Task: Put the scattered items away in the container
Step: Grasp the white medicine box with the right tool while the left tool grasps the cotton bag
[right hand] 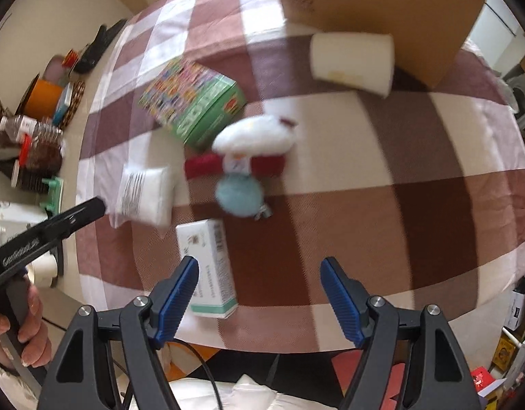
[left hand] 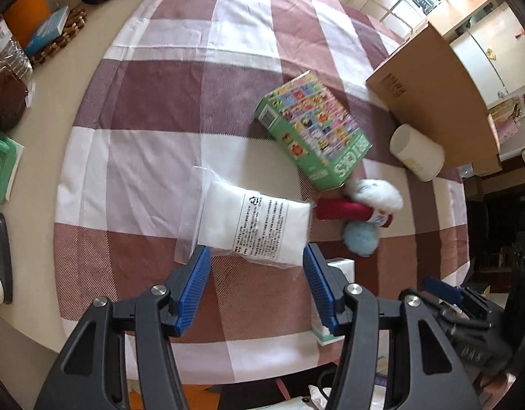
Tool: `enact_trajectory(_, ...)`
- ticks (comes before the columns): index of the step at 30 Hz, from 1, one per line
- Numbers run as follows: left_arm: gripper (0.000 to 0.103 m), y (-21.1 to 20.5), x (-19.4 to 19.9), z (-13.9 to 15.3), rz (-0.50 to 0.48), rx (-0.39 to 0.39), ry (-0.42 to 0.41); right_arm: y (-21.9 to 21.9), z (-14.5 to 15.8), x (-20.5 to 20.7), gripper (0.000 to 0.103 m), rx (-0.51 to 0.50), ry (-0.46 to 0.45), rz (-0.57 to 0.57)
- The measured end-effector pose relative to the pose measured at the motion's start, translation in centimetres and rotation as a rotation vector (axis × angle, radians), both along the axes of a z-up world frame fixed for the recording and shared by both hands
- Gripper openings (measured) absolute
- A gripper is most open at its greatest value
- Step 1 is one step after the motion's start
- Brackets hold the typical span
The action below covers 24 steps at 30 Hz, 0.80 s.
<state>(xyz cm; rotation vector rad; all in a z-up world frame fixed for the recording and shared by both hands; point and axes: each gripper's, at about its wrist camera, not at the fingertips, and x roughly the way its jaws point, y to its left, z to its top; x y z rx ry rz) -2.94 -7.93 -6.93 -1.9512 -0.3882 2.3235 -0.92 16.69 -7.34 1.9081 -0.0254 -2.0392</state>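
Items lying loose on bench (left hand: 153, 78): white pouch (left hand: 254, 227), green box (left hand: 313, 130), soft toy (right hand: 248, 157), paper cup (right hand: 353, 59), white carton (right hand: 211, 266). Cardboard box (right hand: 382, 10) waiting far right; nothing seen going in. Left tongs (left hand: 257, 263) and right tongs (right hand: 259, 270) both hanging open, gripping nothing.

The checked cloth (left hand: 153, 109) lies bare on the left, while the green box (left hand: 313, 126), plush toy (left hand: 365, 205) and paper cup (left hand: 418, 152) crowd the way to the cardboard box (left hand: 433, 95).

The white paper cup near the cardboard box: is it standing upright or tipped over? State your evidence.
Tipped over. The paper cup lies on its side on the checked cloth, beside the cardboard box.
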Motion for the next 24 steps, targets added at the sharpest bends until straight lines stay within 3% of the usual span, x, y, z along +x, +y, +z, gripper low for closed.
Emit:
enact_trajectory(13, 0.057, 2.0, -3.0, -3.9, -0.123, 0.006, -0.033, -3.6, -2.5, 1.9, 0.076, -0.022, -0.023, 0.113)
enact_trajectory(16, 0.067, 2.4, -3.6, -4.2, -0.14, 0.012, -0.025, -4.2, -3.1, 1.8, 0.076, -0.025, -0.031, 0.117)
enact_trajectory(24, 0.076, 3.6, -3.9, -4.9, -0.205, -0.055, -0.007, -5.8, -5.1, 1.7, 0.076, -0.006, -0.037, 0.132)
